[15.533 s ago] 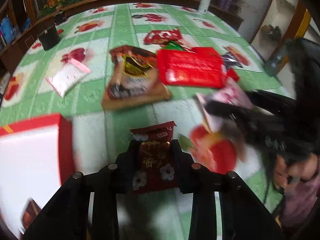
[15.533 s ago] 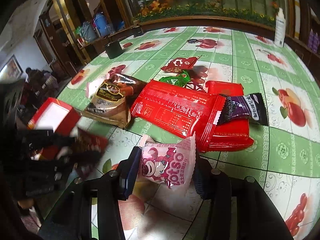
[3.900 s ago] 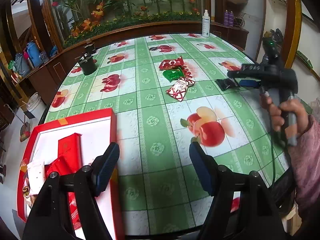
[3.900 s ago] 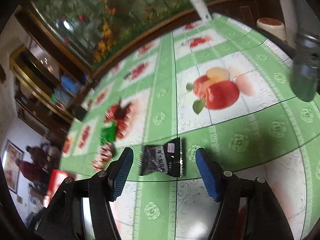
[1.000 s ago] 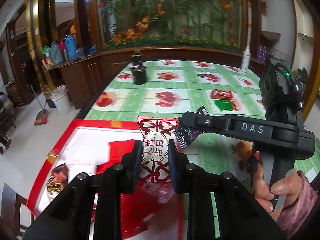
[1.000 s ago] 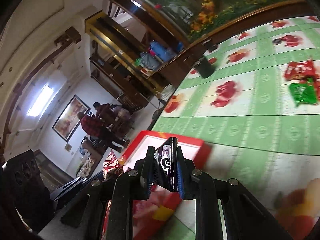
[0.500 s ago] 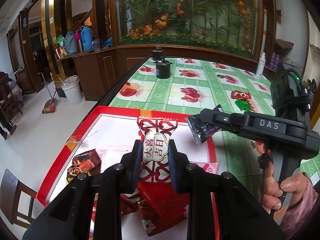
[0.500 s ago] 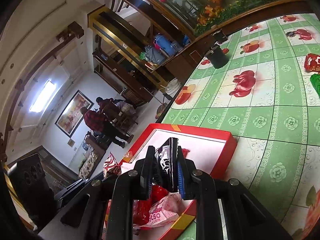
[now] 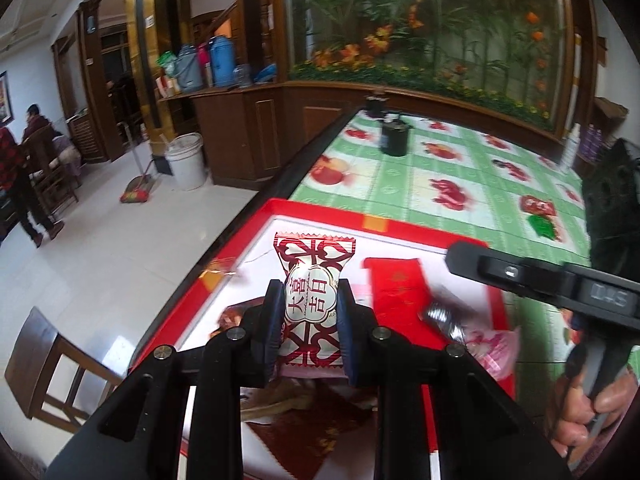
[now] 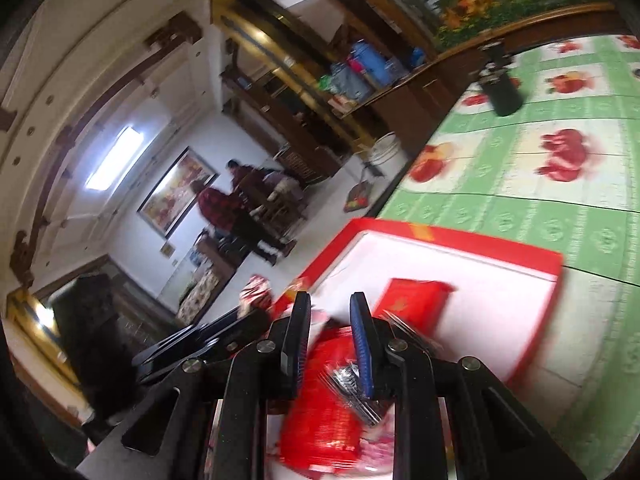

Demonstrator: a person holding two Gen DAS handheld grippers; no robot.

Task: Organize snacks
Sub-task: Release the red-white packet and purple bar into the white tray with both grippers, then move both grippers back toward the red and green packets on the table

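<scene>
My left gripper (image 9: 310, 324) is shut on a red-and-white candy packet (image 9: 314, 292) and holds it above the red box (image 9: 320, 210) with the white inside. My right gripper (image 10: 330, 340) is open over the same box (image 10: 460, 240); a blurred silvery purple packet (image 10: 356, 392) lies just below its right finger, and shows in the left wrist view (image 9: 444, 318) under the right gripper. Red packs (image 9: 396, 292), a pink packet (image 9: 494, 344) and a brown one (image 9: 240, 316) lie in the box.
The box sits at the table's left edge on a green fruit-print cloth (image 9: 460, 184). A black pot (image 9: 394, 138), a red packet (image 9: 538, 204) and a green packet (image 9: 542, 226) lie farther out. A wooden chair (image 9: 52, 372) stands on the floor at the left.
My right gripper has opened and the purple packet has dropped out into the box. Both grippers have moved further over the box. The left still holds its packet.
</scene>
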